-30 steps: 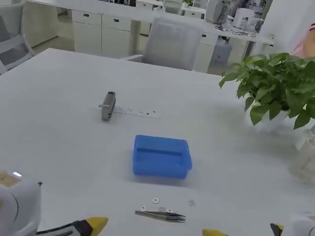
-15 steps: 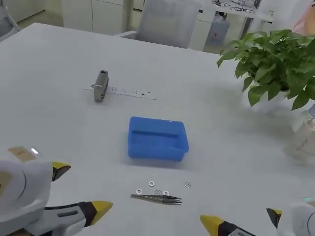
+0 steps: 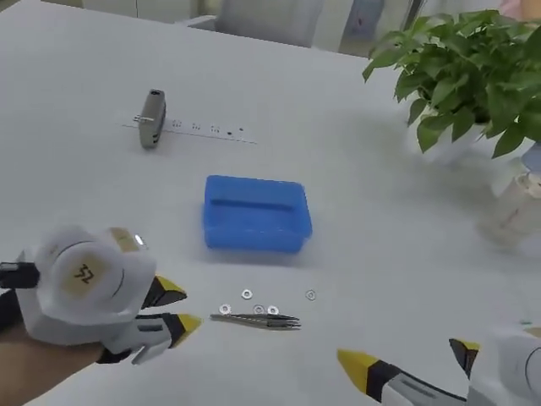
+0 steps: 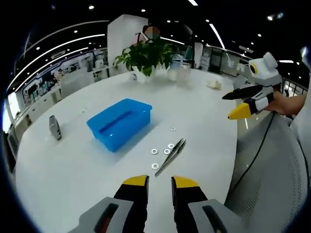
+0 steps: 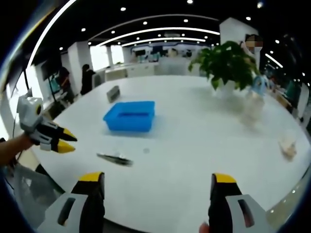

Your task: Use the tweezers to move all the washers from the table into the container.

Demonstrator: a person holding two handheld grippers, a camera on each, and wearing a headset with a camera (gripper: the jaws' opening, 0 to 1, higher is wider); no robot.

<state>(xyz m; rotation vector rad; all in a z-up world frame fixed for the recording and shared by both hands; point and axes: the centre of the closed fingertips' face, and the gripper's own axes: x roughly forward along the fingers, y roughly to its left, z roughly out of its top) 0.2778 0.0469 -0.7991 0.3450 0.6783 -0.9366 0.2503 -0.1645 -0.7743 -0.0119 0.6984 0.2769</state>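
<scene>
1. Head view: the left hand-held gripper hangs low over the counter with its yellow-tipped jaws a little apart and nothing between them. The right hand-held gripper has its jaws spread wide and is also empty.
2. The tweezers lie flat just ahead of the left jaws. The washers are scattered just beyond them, at least two touching or nearly touching the tweezers. One washer lies apart, toward the right hand-held gripper. The blue container stands farther ahead, past the washers.
3. Risk: the tweezers are thin and lie flush on the counter, so the blunt jaws may skid over them rather than get under.
4. Risk: a sideways nudge would probably sweep the tweezers into the nearby washers and scatter them, perhaps toward the near edge of the counter, which the left gripper view puts not far off.
5. Risk: clamping across both prongs at once would likely leave the tweezers unable to open on a washer.
6. Writing: a number on the left hand-held gripper's round body looks like "52", though I cannot be sure. The small marks on the counter beside the grey block are too small to read.
</scene>
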